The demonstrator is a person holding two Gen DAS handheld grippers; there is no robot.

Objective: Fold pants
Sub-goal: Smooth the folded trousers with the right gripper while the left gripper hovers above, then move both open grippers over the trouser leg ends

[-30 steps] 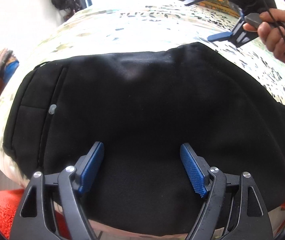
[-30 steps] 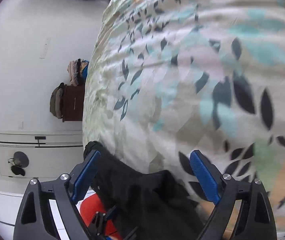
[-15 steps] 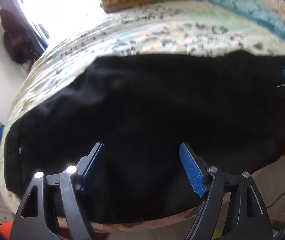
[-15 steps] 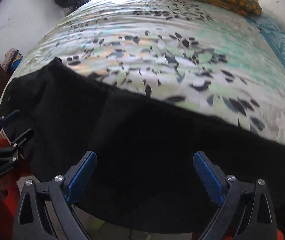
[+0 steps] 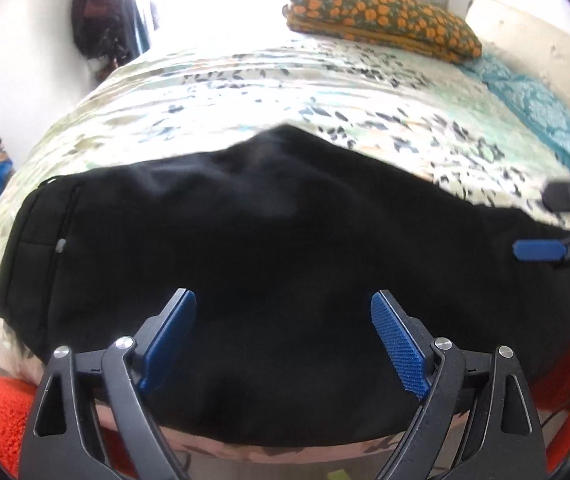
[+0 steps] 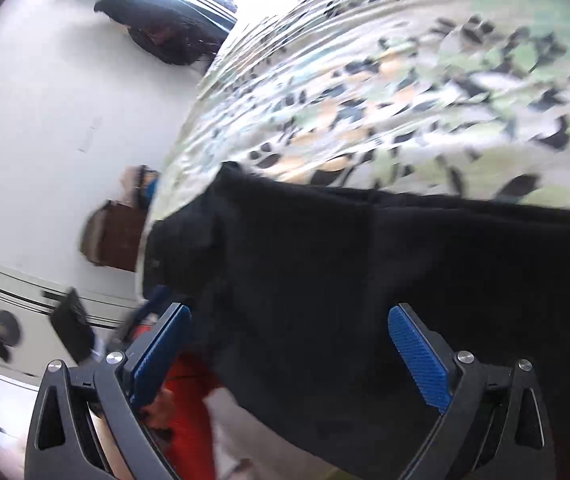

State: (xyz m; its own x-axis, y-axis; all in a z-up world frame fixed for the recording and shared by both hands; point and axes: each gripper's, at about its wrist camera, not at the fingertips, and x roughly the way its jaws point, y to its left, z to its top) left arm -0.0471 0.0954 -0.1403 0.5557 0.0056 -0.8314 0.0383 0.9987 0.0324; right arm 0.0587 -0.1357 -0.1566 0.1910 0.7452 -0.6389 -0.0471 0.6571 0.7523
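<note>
Across the leaf-print bedspread (image 5: 245, 92) in the left wrist view, black pants (image 5: 269, 240) lay flat near the bed's edge; the left gripper (image 5: 283, 332) hovered empty, jaws apart. From the right wrist view, the right gripper (image 6: 289, 344) likewise gaped, empty, over the pants (image 6: 365, 264). Judged between folds; next comes pinching an edge.

Black pants (image 5: 269, 248), leaf-print bedspread (image 5: 245, 92), orange-spotted cushion (image 5: 381, 24), blue-padded tongs (image 5: 283, 340).
</note>
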